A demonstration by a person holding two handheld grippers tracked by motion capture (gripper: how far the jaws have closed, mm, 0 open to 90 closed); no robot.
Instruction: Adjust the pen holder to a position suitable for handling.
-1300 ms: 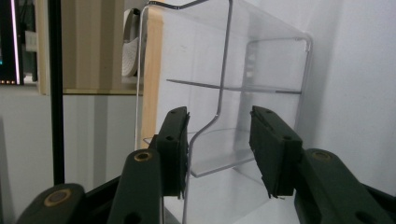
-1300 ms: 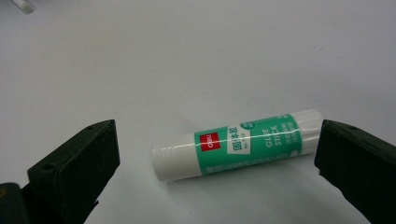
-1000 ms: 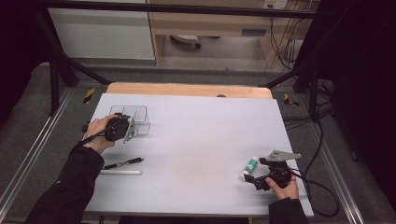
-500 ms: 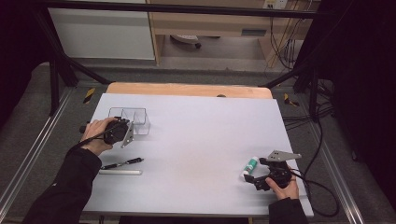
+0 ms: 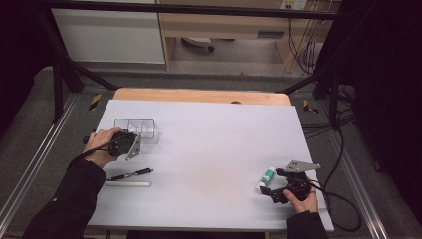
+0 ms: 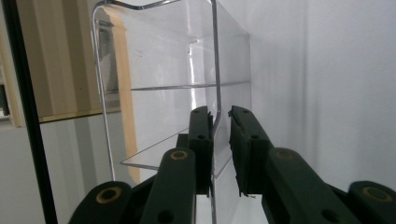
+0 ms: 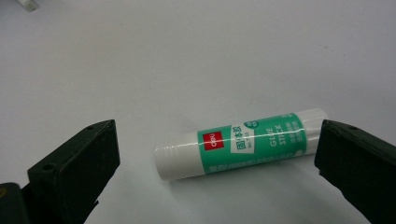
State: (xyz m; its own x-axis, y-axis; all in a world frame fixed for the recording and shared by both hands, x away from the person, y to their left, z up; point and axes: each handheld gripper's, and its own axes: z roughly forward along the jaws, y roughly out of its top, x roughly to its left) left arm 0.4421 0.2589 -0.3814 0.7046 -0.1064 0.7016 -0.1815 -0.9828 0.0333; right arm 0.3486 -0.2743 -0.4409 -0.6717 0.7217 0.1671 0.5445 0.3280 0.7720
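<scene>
Clear plastic organizer [image 5: 137,129] stands near the left edge of the white surface [image 5: 209,149] in the high view, toward the far side, with the left tool [image 5: 130,145] at its near wall and the person's left hand [image 5: 102,145] behind it. Toward the near left corner lie a black pen [image 5: 130,174] and, just beside it on the near side, a pale stick [image 5: 128,183], both well apart from the organizer. Close to the right edge, toward the near corner, a glue stick [image 5: 266,178] lies on the surface, and the right tool [image 5: 271,191] sits just beside it in the person's right hand [image 5: 303,201].

In the left gripper view, the left tool [image 6: 220,140] has its jaws either side of one thin clear wall of the organizer [image 6: 187,70]. The jaws have just been closing and now stand narrow; one pad lies against the wall, while a slim gap shows on the other side. Inner dividers show through the plastic.

In the right gripper view, the right tool [image 7: 217,154] stands wide, with the glue stick [image 7: 243,143] lying flat between the jaws. Its green and white label faces up, and one end comes very near one jaw; whether it touches I cannot tell.
</scene>
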